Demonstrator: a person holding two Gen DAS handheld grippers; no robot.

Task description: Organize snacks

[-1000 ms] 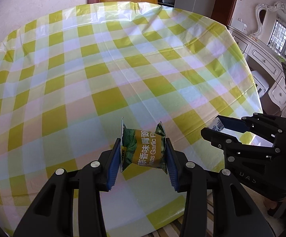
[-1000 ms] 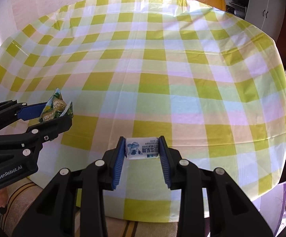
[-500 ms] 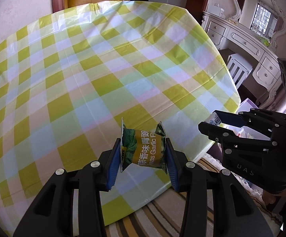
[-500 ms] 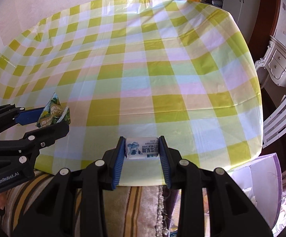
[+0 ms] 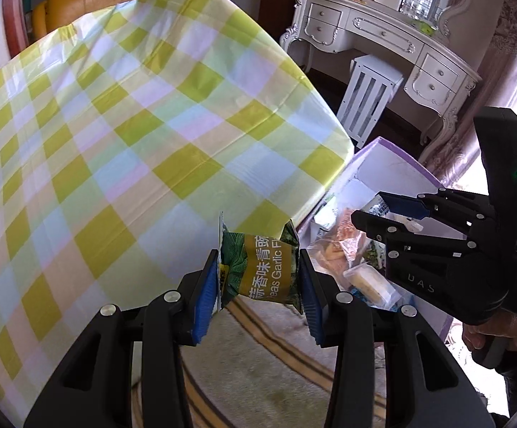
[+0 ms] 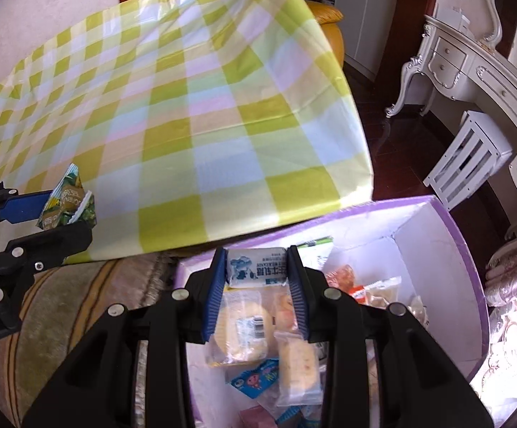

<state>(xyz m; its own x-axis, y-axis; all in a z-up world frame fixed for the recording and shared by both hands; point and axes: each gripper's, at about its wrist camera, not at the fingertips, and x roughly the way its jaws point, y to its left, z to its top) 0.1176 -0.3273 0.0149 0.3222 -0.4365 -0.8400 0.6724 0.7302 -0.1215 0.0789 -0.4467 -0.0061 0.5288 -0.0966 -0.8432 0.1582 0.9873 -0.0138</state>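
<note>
My right gripper (image 6: 256, 273) is clamped on a white-blue snack pack (image 6: 256, 267), hanging over the purple box (image 6: 469, 249), which sits on the floor just beside the table and already holds other wrapped snacks. My left gripper (image 5: 260, 273) is pinching a green garlic pea packet (image 5: 262, 267), over the striped rug (image 5: 258, 374), short of the box. Risk, as I judge it: releasing left now drops the packet on the rug; the two grippers are close and could knock at the box mouth. Further out, the table wears a yellow-green checked cloth (image 6: 187, 107). Beyond: white stool (image 5: 370, 96), ornate white dresser (image 5: 383, 35), yellow armchair (image 5: 97, 0).
</note>
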